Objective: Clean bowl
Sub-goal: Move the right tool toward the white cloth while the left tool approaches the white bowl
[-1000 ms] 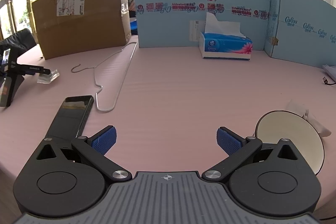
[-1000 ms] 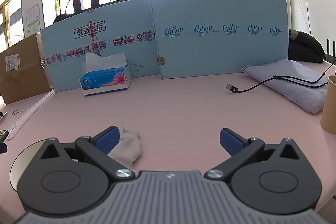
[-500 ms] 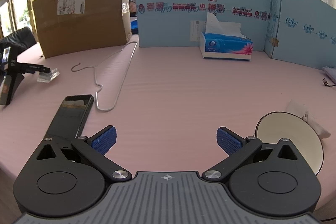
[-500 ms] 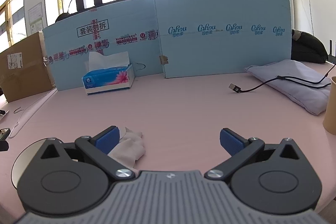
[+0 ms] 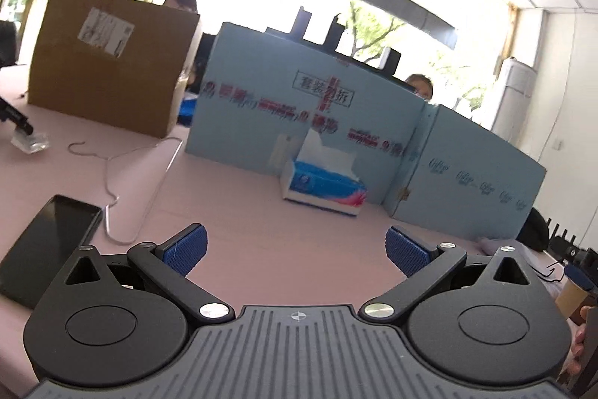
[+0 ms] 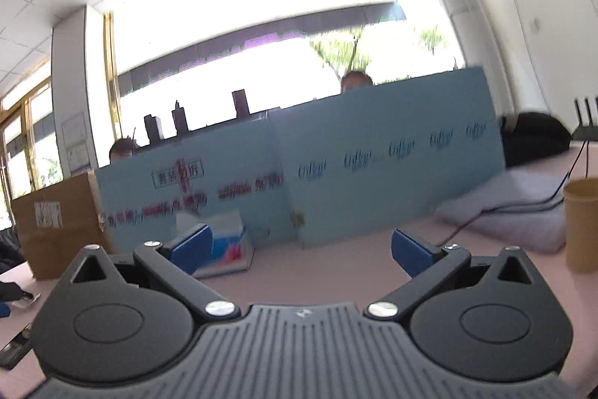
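Two wrist views across a pink worktop [image 5: 299,242]. The left claw [image 5: 295,249] is released, its blue pads spread wide with nothing between them; it tilts upward toward a blue cardboard screen [image 5: 306,122]. A tissue box [image 5: 323,187] sits at 12 o'clock beyond it, a black phone [image 5: 48,245] at 9 o'clock, a wire hanger [image 5: 127,182] at 10 o'clock, and a brown carton [image 5: 108,81] at 11 o'clock. The right claw [image 6: 301,251] is likewise released and empty, raised toward the windows. A brown paper cup [image 6: 581,223] stands at 3 o'clock beside a grey cushion [image 6: 515,208]. The bowl appears in neither view.
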Demonstrator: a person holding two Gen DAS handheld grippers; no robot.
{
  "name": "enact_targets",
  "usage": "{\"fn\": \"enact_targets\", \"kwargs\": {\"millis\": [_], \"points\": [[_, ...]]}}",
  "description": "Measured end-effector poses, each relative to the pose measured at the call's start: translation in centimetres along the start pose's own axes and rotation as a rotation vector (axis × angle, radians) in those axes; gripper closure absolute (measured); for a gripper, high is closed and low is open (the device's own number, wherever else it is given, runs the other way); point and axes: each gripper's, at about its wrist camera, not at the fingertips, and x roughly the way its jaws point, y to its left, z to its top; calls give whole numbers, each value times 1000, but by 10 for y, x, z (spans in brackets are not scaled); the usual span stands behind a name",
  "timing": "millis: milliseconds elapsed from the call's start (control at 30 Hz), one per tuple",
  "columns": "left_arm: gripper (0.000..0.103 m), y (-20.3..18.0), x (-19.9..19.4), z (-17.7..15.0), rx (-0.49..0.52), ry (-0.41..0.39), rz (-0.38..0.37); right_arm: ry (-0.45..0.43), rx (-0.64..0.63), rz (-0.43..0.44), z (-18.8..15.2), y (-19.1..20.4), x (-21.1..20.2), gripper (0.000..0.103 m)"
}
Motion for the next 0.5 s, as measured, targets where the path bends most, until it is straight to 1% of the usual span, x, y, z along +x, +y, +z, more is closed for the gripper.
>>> {"fn": "enact_targets", "kwargs": {"millis": [67,167,233,333,500], "points": [[0,-7,4,-3,40,24,4,35,-24,25,-2,2,5,0],[0,-13,7,-4,72,26,1,62,-39,56,-7,4,10,0],[0,-16,9,-4,84,30,-6,76,-41,57,-11,5,15,0],[0,-18,14,-7,94,37,-14,91,7,31,-13,0,22,0],[0,-23,22,-13,114,56,-30,127,-14,99,-14,3,30,0]]}}
